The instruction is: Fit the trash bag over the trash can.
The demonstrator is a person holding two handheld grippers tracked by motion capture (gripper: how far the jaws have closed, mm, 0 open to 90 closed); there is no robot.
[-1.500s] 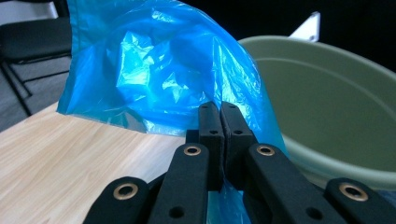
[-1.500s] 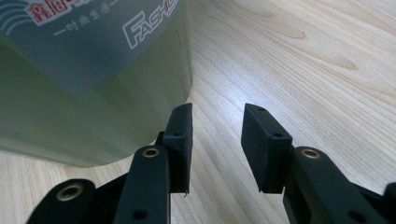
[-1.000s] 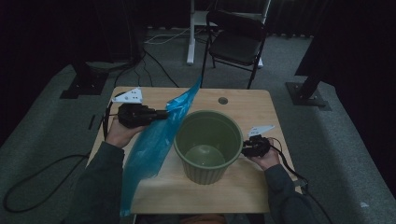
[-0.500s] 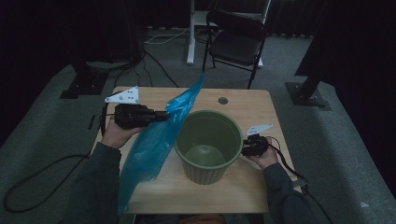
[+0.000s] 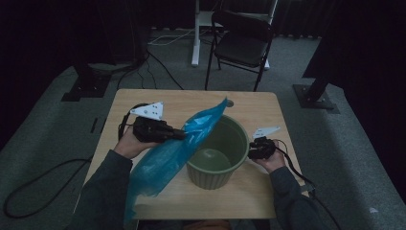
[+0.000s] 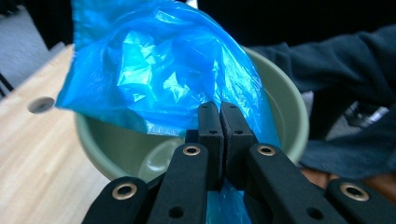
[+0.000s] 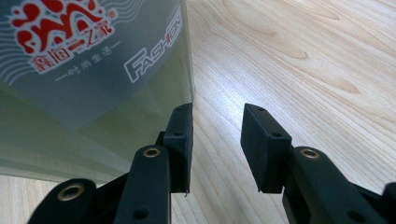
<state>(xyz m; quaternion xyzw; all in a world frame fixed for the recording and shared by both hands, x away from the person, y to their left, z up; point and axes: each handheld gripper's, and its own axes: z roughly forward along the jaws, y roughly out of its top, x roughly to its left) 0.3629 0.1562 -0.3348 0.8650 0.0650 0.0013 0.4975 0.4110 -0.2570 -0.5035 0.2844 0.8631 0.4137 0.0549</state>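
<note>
Two grippers at the bin, and I've got the bag pinched on my left.

My left gripper (image 5: 179, 135) has its jaws pressed together on the blue bag (image 5: 165, 158); in the left gripper view that plastic (image 6: 154, 74) bunches up right over the jaws (image 6: 219, 123) and hangs across the green bin (image 6: 285, 107). From the high view the bag runs slantwise, its top corner lying over the bin (image 5: 218, 155) rim, its long tail trailing down past the near edge of the worktop (image 5: 143, 103). My right gripper (image 5: 253, 152) sits just beside the bin's right side, jaws spread with nothing between them; in the right gripper view (image 7: 215, 140) one jaw stands close against the bin's labelled wall (image 7: 93, 84), whether touching I can't tell, the other over bare wood (image 7: 303, 56).
</note>
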